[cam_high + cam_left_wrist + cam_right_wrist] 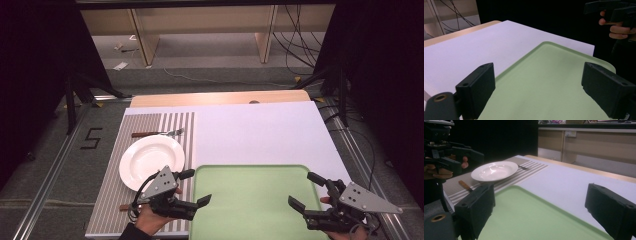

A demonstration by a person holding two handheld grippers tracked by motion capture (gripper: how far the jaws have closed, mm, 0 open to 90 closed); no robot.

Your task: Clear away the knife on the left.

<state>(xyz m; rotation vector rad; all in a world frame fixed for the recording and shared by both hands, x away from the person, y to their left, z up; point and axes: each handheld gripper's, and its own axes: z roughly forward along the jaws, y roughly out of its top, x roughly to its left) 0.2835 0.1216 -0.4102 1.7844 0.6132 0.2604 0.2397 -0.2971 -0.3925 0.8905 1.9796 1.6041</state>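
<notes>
You hold both grippers spread and empty: left gripper at the green tray's near left edge, right gripper at its near right. Probably 1 lift: close both together and raise level.

I hold my left black two-jaw tongs low at the near left, my left hand wrapped around the handle from below, the grey three-cornered plate on top tilted up. Their jaws stand wide apart and point toward my right, with nothing between them. My right black two-jaw tongs sit at the near right, gripped in my right hand, their jaws likewise spread wide and empty, pointing toward my left. The two pairs face each other, well apart. In the left gripper view, my right hand's fingers curl around the handle.
</notes>
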